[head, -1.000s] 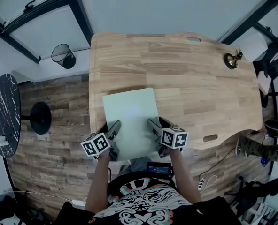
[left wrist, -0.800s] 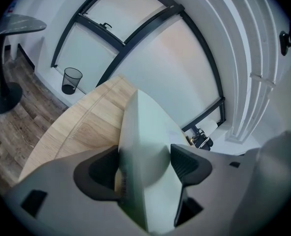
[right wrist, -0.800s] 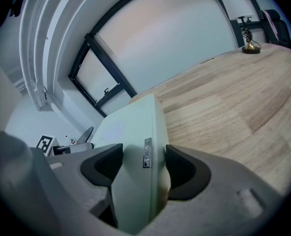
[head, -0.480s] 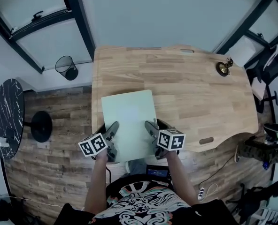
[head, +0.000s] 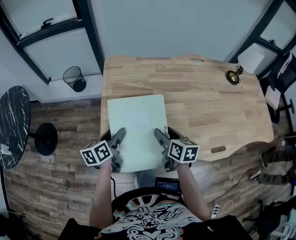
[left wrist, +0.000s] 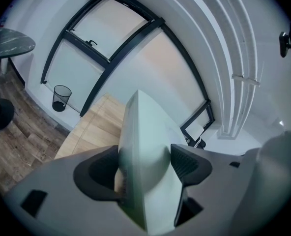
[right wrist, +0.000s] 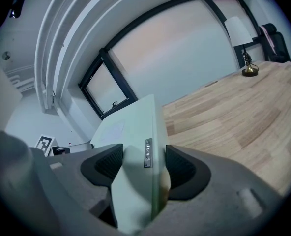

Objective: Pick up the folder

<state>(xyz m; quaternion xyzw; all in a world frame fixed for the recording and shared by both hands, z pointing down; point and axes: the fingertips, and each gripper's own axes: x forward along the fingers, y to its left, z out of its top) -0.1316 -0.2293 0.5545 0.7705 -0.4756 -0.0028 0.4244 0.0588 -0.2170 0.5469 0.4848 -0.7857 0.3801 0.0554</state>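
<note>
The folder (head: 137,129), a pale green sheet-like thing, sits at lower centre of the head view, over the near left part of the desk (head: 208,104), with its near edge out past the desk's front rim. We have it by that near edge at both corners. The left gripper (left wrist: 144,167) has its two dark pads closed on the folder's left side with the sheet edge-on between them. The right gripper (right wrist: 144,165) is clamped the same way on the right side, just by a small label on the folder's edge. Neither shows any gap beside the sheet.

From the gripper views the folder seems to angle up and away from the wood, but we cannot tell whether its far edge is clear of the desk.

To do the lift well, we judge that both hands should rise together at one pace, keeping their spacing fixed so that the sheet neither buckles nor twists. A thin folder may sag at the far end, so we would tip the near edge slightly down.

A lamp (head: 233,76) stands well apart at upper right, out of the way.
</note>
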